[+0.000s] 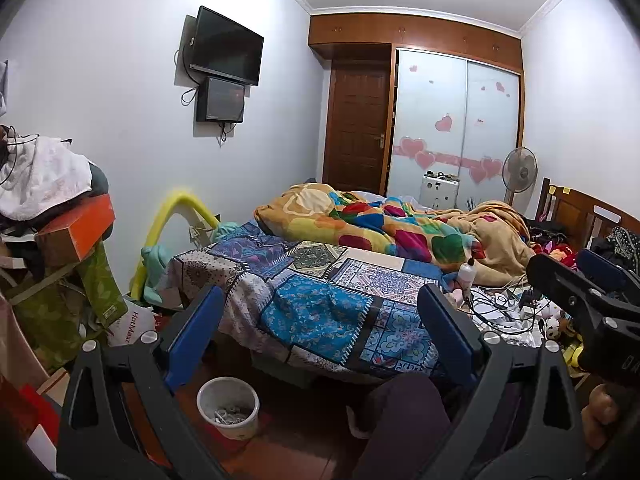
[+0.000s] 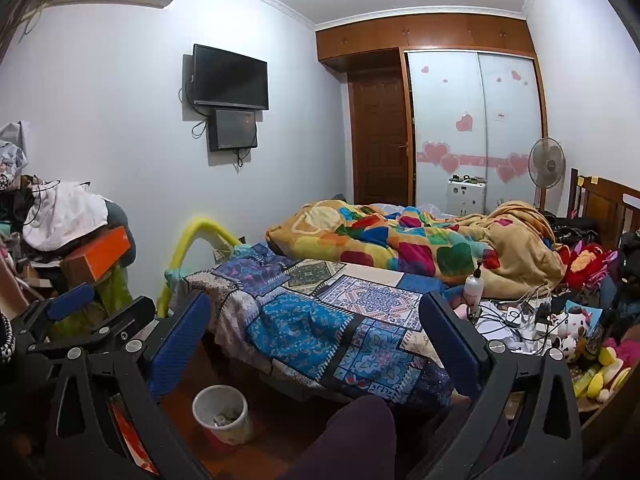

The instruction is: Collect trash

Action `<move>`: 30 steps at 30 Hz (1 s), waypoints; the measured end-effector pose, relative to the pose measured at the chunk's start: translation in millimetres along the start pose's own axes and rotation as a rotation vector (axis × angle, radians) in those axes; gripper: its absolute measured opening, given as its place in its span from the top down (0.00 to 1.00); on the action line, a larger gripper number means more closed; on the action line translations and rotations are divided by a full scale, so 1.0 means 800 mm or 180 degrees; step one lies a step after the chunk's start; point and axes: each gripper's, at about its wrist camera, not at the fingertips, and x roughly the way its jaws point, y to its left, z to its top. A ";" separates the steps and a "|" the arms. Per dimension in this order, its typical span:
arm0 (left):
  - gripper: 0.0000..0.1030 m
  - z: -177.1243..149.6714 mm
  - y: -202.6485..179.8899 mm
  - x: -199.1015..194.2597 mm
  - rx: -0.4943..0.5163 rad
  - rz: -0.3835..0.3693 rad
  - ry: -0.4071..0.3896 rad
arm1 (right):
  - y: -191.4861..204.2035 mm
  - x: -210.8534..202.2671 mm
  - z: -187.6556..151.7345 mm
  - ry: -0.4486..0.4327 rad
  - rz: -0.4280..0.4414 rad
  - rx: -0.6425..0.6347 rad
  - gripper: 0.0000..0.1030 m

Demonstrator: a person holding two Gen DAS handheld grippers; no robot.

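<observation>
Both grippers — left gripper [image 1: 320, 332], right gripper [image 2: 316, 336] — hung wide apart, empty; the wastebasket [image 1: 228, 406] already held scraps, bedside clutter [image 2: 520, 320] remained.

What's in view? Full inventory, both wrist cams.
trash bin: 1, white, on floor by bed foot, scraps inside
bed: 1, blue patchwork cover, centre
blanket: 1, multicolour and tan, bunched on far half of bed
pump bottle: 1, white, upright on bed near cables
cables and chargers: tangle, black and white, right side of bed
plush toys: several, mixed colours, right edge
TV: 1, black, wall-mounted
small screen: 1, black, below TV
fan: 1, standing, by wardrobe
wardrobe: 1, frosted doors, pink hearts
door: 1, brown, shut
orange box: 1, in left clutter pile
left gripper: open, empty
right gripper: open, empty
</observation>
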 end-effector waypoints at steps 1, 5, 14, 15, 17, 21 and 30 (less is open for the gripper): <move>0.05 0.000 -0.001 0.000 0.0003 0.0003 -0.0002 | 0.001 0.000 0.000 0.0004 0.0006 0.0000 0.00; 0.05 0.000 0.000 0.000 0.0015 0.0004 -0.0012 | 0.000 0.000 0.002 0.0002 0.0007 -0.0014 0.00; 0.05 0.000 0.001 0.000 0.0015 0.0001 -0.0015 | 0.002 0.002 0.003 -0.0018 0.0007 -0.0049 0.00; 0.05 0.000 0.001 0.000 0.0013 -0.0001 -0.0016 | 0.003 0.002 0.003 -0.0018 0.0002 -0.0050 0.00; 0.05 0.000 0.001 0.000 0.0014 0.0003 -0.0023 | 0.003 0.002 0.003 -0.0018 0.0010 -0.0049 0.00; 0.05 0.006 0.005 -0.001 0.0013 0.0006 -0.0031 | 0.002 0.002 0.003 -0.0018 0.0013 -0.0048 0.00; 0.05 0.009 0.012 -0.003 0.0006 0.0002 -0.0039 | 0.003 0.001 0.004 -0.0016 0.0034 -0.0066 0.00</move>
